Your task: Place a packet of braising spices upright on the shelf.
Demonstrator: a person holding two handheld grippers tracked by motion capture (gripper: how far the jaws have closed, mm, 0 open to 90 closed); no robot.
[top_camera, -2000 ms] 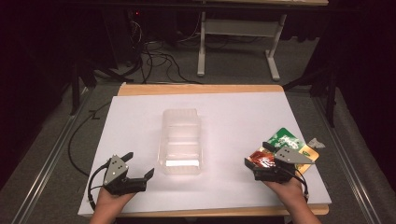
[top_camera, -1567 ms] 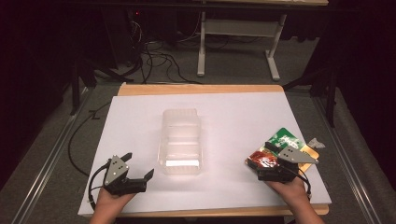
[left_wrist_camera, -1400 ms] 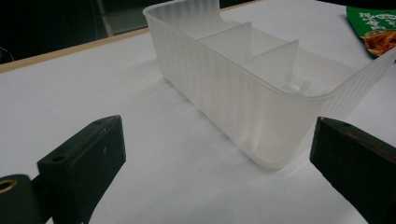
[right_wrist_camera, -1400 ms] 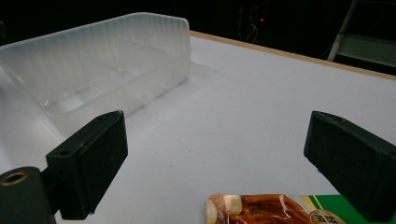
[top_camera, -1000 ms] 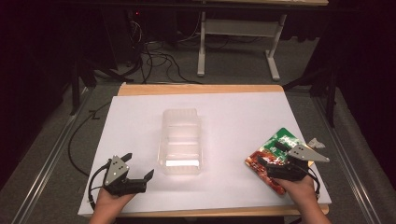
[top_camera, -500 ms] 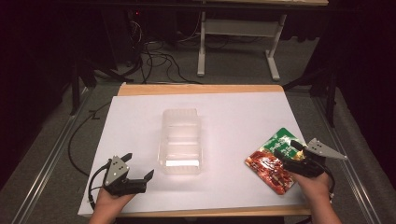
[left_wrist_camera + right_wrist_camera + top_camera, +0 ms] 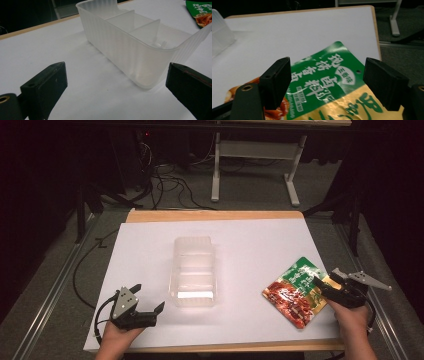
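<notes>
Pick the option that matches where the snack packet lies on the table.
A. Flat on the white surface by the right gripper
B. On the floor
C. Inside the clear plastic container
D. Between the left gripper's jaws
A: the snack packet lies flat on the table, at the right gripper, apart from the clear plastic container.

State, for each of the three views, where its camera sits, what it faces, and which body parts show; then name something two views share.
High view: above the table's near side, facing forward and down; both hands, left gripper, right gripper.
Left gripper view: on that gripper, facing the clear container; its jaws open.
Right gripper view: over the snack packet; its jaws apart.
Shared: container, packet.
</notes>
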